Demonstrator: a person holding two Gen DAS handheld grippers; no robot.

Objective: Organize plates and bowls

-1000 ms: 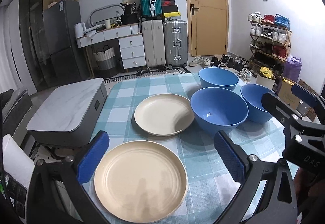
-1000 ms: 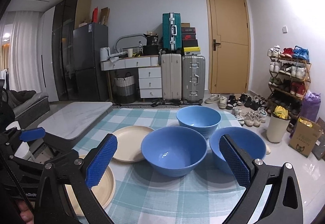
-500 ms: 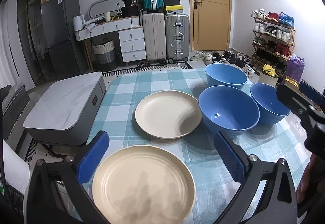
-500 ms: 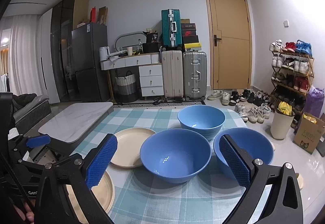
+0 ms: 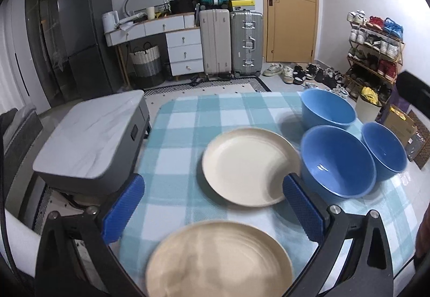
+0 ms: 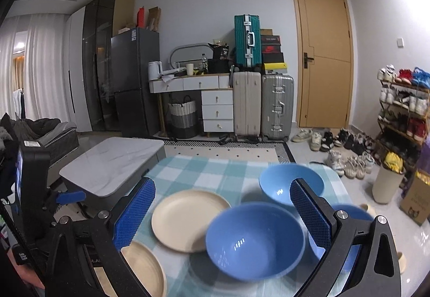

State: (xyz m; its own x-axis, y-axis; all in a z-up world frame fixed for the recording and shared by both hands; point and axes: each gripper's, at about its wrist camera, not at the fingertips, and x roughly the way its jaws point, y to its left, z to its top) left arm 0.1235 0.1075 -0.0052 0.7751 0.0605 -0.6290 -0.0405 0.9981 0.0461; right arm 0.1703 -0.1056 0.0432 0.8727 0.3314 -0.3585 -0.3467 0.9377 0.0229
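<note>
Left hand-held gripper [image 5: 212, 205] is held wide apart and empty above the counter [image 5: 188, 119]. The near plate [image 5: 219, 260] is seen directly below and between its fingers; the far plate [image 5: 250, 166] lies just ahead, separate from the near one. This placement is judged to suit a rim grasp on the near plate for stacking.

To the right of the far plate, the middle bowl [image 5: 337, 161] is set close against it; contact cannot be confirmed through the motion blur. The rear bowl [image 5: 328, 108] and the right bowl [image 5: 384, 154] stand upright alongside, unstacked.

Right hand-held gripper [image 6: 223, 213] is likewise spread wide, holding nothing, with the middle bowl framed just ahead between its fingers, presumably for nesting.
</note>
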